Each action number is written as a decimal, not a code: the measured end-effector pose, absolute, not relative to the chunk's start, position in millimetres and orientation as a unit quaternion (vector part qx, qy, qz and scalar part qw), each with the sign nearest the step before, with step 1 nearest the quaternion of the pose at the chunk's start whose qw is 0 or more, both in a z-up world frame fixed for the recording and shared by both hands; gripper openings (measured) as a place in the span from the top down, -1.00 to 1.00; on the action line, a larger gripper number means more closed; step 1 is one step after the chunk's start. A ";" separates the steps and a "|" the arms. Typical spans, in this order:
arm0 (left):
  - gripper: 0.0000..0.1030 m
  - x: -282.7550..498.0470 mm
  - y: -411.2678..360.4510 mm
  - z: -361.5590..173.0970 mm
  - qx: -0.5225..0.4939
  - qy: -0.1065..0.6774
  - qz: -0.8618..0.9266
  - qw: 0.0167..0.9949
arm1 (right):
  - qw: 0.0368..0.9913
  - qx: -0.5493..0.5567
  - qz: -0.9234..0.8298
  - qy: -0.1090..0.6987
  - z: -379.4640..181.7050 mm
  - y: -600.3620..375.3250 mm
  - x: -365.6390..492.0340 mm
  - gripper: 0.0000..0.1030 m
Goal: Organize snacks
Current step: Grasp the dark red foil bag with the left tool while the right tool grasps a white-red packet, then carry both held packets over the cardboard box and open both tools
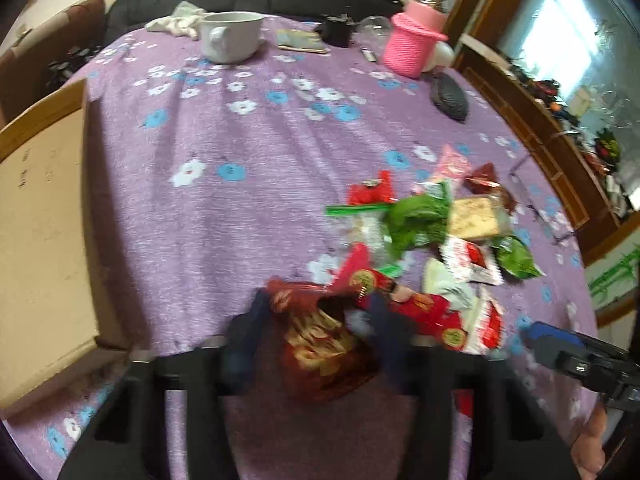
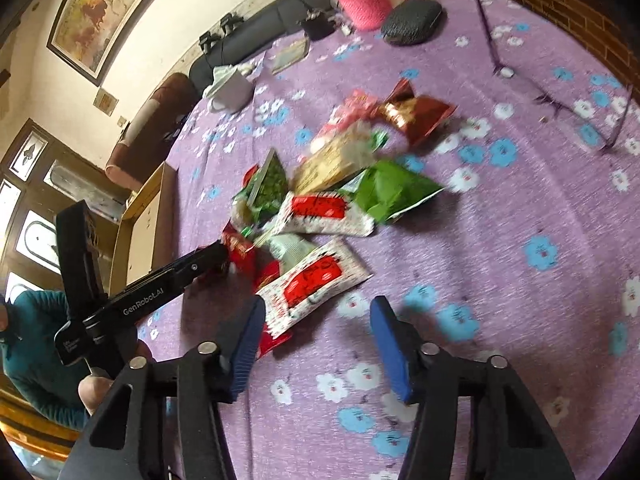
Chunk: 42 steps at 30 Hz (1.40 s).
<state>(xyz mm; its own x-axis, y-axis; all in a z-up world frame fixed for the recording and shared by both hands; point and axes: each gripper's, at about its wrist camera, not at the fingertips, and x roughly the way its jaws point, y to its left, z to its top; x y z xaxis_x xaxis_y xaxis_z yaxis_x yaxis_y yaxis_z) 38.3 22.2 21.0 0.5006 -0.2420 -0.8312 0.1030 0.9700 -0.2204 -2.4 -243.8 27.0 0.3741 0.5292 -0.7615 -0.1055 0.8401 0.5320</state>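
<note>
One dark-red snack packet (image 1: 324,344) between left gripper (image 1: 316,332)

Left gripper (image 1: 320,320) closed on dark red snack packet (image 1: 326,344); right gripper (image 2: 318,344) spread wide, holding nothing.

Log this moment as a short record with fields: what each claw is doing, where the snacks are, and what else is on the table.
left claw: shut on a dark red snack packet
right claw: open, holding nothing, at the near edge of the snack pile
snack pile: loose red, green and white packets heaped on the purple floral tablecloth
nearest packet to right claw: red-and-white packet, beside its left finger
cardboard box: at the table's left edge
far end of table: white mug, pink knitted bottle cover
</note>
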 end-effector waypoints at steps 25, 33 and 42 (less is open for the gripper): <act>0.35 6.8 9.3 19.5 -0.001 0.471 -0.098 0.876 | 0.857 0.029 0.124 0.500 26.9 -209.4 0.7 0.84; 0.35 -0.1 17.1 25.3 -0.023 0.470 -0.104 0.876 | 0.852 0.057 0.123 0.506 29.5 -215.7 1.2 0.80; 0.35 -3.8 20.5 29.3 -0.035 0.465 -0.108 0.878 | 0.860 -0.010 0.088 0.503 21.5 -186.7 11.9 0.26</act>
<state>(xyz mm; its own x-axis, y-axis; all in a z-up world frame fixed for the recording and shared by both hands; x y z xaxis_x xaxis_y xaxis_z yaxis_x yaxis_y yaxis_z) -3.8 20.5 29.3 0.5434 -0.2230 -0.8093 0.1576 0.9740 -0.1625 11.9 -186.7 21.5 0.4790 0.1405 -0.8665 -0.1612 0.9844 0.0705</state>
